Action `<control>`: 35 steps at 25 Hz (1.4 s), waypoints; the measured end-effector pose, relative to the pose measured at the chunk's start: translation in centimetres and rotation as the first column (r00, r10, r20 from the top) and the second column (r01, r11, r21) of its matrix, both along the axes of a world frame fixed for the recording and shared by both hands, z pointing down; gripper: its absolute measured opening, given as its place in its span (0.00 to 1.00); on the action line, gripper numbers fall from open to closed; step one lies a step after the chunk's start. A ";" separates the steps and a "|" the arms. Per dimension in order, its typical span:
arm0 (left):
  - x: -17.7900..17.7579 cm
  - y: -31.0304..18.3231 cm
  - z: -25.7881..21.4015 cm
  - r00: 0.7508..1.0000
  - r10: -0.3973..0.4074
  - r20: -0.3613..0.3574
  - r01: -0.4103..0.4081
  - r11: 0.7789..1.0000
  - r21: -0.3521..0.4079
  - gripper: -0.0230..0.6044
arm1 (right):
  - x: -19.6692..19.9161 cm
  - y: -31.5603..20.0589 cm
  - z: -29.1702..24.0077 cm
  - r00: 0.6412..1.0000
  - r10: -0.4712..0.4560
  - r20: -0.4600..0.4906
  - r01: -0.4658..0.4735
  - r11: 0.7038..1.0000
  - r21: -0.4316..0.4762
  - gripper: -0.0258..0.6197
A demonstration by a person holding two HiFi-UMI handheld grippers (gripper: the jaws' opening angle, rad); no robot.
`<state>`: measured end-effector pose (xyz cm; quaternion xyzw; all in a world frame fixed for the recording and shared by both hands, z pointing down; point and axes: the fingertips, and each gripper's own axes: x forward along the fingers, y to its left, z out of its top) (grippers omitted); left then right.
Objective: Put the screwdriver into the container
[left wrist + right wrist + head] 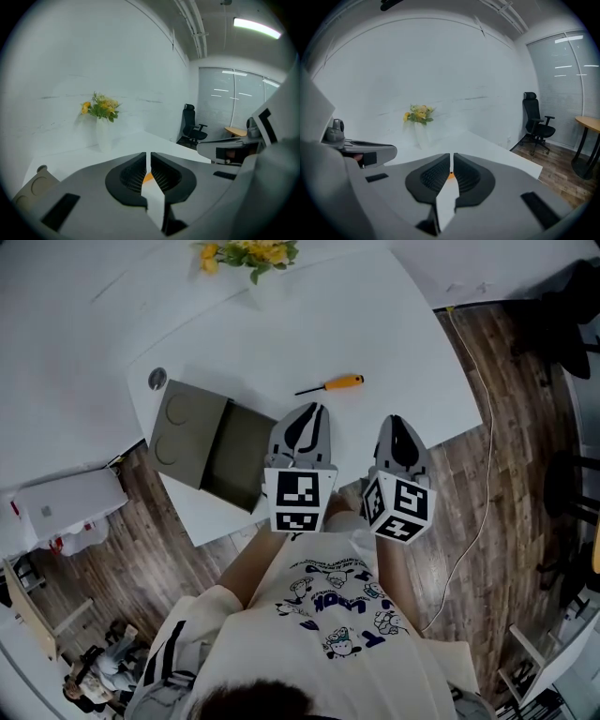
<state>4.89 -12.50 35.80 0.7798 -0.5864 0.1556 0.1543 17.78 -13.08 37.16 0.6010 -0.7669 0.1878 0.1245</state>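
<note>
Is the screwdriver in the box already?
No, the screwdriver lies on the white table, outside the container.

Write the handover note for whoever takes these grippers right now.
Left gripper: shut, empty, near the table's front edge.
Right gripper: shut, empty, beside the left one.
Screwdriver: lying on the table ahead of both grippers, untouched.
Container: open, on the table to the left of the grippers, nothing seen inside.
Done: nothing yet.
Left to do: open one gripper, pick up the screwdriver, put it into the container.
</note>
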 end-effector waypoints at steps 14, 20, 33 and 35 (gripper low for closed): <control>0.9 -3.7 4.6 1.000 0.024 0.007 -0.023 0.991 -0.135 0.07 | 0.8 -4.4 3.3 0.998 -0.054 0.011 0.055 0.995 -0.086 0.10; 0.5 -4.8 7.0 1.000 0.017 0.009 -0.014 0.980 -0.199 0.08 | 0.5 -5.6 5.1 0.997 -0.078 0.015 0.080 0.989 -0.126 0.10; 1.4 -6.5 11.1 0.984 0.145 0.104 -0.106 0.944 -0.313 0.28 | 0.4 -6.3 8.6 0.994 -0.106 0.018 0.107 0.972 -0.207 0.10; 1.6 -6.8 11.7 0.976 0.179 0.125 -0.129 0.935 -0.331 0.30 | 0.5 -6.3 9.1 0.994 -0.108 0.021 0.110 0.970 -0.217 0.10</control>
